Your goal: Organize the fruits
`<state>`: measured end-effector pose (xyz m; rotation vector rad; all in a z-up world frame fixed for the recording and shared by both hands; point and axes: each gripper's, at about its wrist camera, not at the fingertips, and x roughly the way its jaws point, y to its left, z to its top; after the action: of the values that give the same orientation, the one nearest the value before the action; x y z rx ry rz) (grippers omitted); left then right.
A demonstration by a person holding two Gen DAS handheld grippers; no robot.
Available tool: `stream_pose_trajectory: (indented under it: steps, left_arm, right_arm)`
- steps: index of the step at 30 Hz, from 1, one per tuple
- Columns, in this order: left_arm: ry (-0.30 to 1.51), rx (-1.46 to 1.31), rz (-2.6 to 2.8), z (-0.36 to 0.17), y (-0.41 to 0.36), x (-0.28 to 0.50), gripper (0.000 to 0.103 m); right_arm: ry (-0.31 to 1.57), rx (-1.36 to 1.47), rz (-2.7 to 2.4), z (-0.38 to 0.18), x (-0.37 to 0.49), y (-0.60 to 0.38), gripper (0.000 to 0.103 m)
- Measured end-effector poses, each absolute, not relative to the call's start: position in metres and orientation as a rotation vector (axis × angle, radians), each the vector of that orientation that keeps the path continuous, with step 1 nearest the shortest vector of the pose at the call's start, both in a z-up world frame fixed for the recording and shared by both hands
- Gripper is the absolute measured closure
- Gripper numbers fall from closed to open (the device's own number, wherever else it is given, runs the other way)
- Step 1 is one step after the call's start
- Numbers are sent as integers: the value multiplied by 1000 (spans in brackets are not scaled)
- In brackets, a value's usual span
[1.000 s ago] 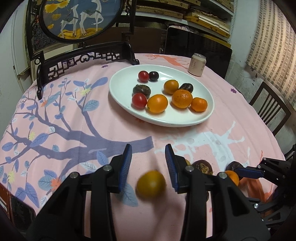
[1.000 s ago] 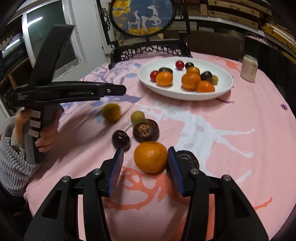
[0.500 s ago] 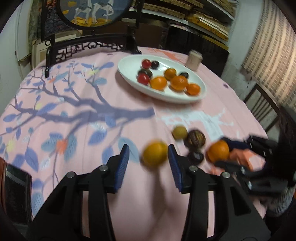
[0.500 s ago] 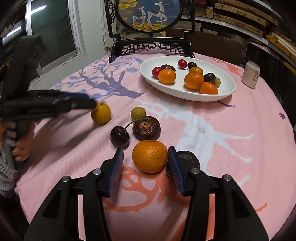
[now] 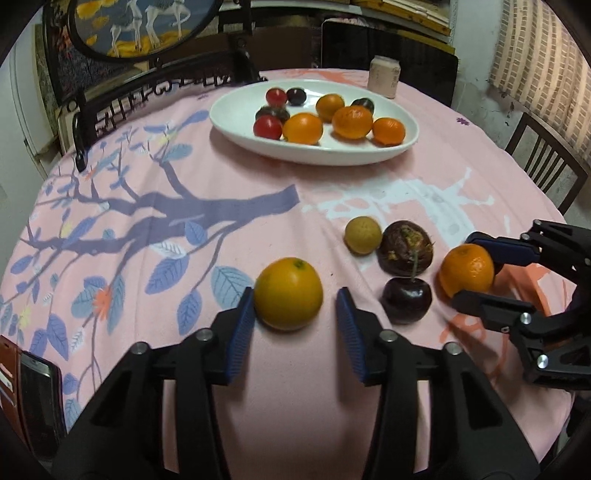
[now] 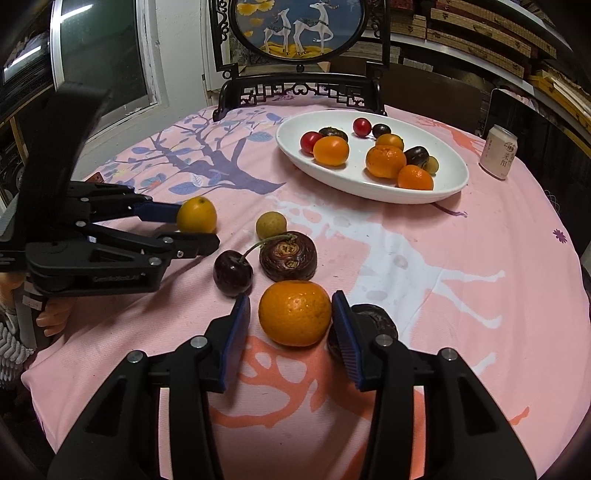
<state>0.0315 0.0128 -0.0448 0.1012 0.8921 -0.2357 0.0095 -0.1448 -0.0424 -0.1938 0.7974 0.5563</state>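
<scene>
A yellow-orange citrus lies on the pink cloth between the jaws of my left gripper, which are closing; its left pad touches the fruit and its right pad stands just clear. My right gripper straddles a mandarin on the cloth. Its jaws are closing too, with a small gap at the left pad. A cherry, a brown ridged fruit and a small yellow-green fruit lie between the two grippers. A white oval plate at the back holds several fruits.
A dark fruit sits behind my right finger. A drinks can stands right of the plate. A carved stand with a deer picture rises at the table's far edge. A phone lies at the near left edge.
My left gripper has dropped and swung toward the loose fruits, and the citrus now sits sharp and still between its jaws. The right jaws have narrowed around the mandarin.
</scene>
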Motion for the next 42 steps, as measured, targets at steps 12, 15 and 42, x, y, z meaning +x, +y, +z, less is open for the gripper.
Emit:
stream_pose_trajectory:
  steps: [12, 15, 42]
  left_arm:
    - [821, 65, -242, -24, 18, 31, 67]
    - [800, 62, -234, -8, 20, 45, 67]
    - [850, -105, -221, -3, 16, 237, 48]
  right_arm:
    - [764, -82, 521, -30, 16, -165, 63]
    - [736, 31, 508, -15, 25, -186, 63]
    - [860, 306, 550, -3, 169, -173, 61]
